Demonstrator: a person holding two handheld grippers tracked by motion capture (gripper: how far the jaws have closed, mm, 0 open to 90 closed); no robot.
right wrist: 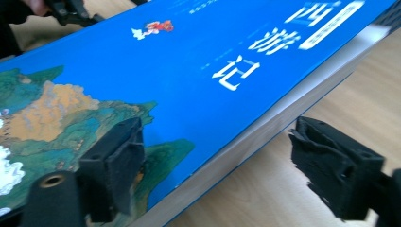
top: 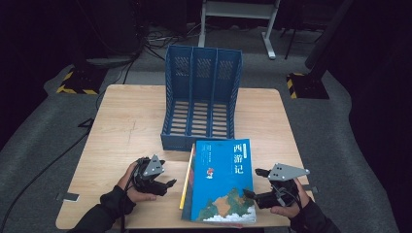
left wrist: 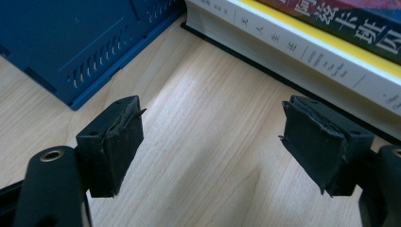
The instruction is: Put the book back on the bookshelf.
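Tongs in your left hand (top: 163, 185) stand wide over bare wood, gripping nothing; your right tongs (top: 252, 183) also gape — one jaw above the cover, one beside the page edge, not pressing. Your blue paperback book (top: 221, 180) lies flat on the pale wooden table (top: 121, 126), topping a stack, long axis running away from you, its far end just before the blue plastic three-slot file rack (top: 201, 97).

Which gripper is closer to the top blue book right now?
Right. The right gripper straddles the blue book's right edge, jaws open. The left gripper sits open on the table left of the stack, apart from it.
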